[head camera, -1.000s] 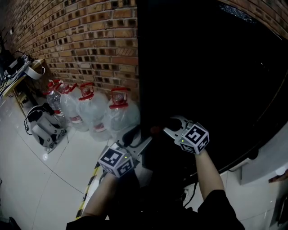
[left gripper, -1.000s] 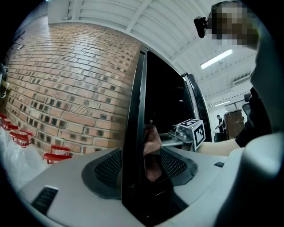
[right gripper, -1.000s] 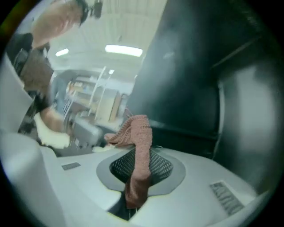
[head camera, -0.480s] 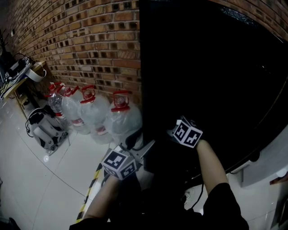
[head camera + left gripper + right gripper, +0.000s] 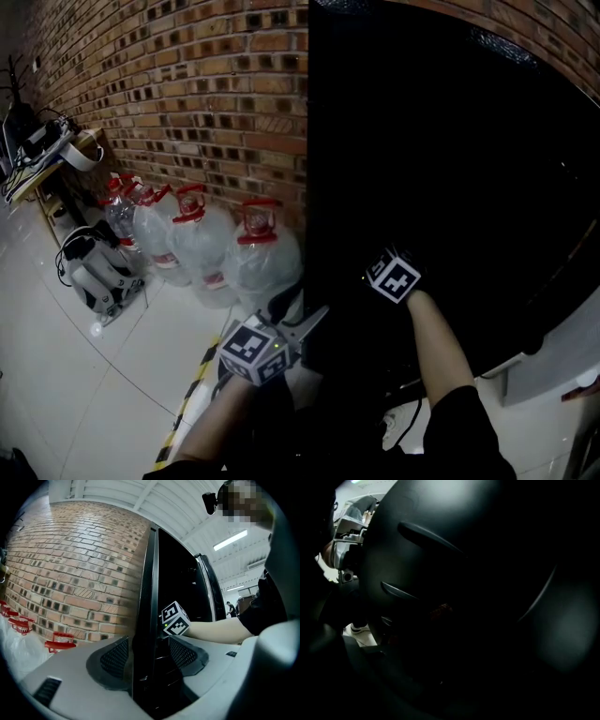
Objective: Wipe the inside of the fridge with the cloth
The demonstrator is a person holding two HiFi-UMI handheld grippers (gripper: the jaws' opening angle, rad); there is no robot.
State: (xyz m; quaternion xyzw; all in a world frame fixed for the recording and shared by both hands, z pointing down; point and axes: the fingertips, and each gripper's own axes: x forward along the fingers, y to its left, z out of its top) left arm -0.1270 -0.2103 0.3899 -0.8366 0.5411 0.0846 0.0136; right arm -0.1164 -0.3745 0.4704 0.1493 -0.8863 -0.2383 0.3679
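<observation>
Black and unlit, the fridge (image 5: 450,169) fills the right of the head view, and its upright front edge (image 5: 143,620) stands between the left gripper (image 5: 147,658) jaws, which clamp it from both sides. The right gripper (image 5: 392,277) reaches past that edge into the dark cavity, where only its marker cube shows. Its own view is too dim to tell how its jaws stand. A faint reddish patch (image 5: 440,611) lies ahead of them among shadowy ribs on the inner wall, perhaps the cloth, though the dark hides it. Left of the fridge, clear water jugs (image 5: 258,248) with red caps stand in a row against the brick wall (image 5: 187,94). A striped floor tape (image 5: 187,398) runs over the white floor (image 5: 94,375), and a white shoe (image 5: 394,427) shows below.
</observation>
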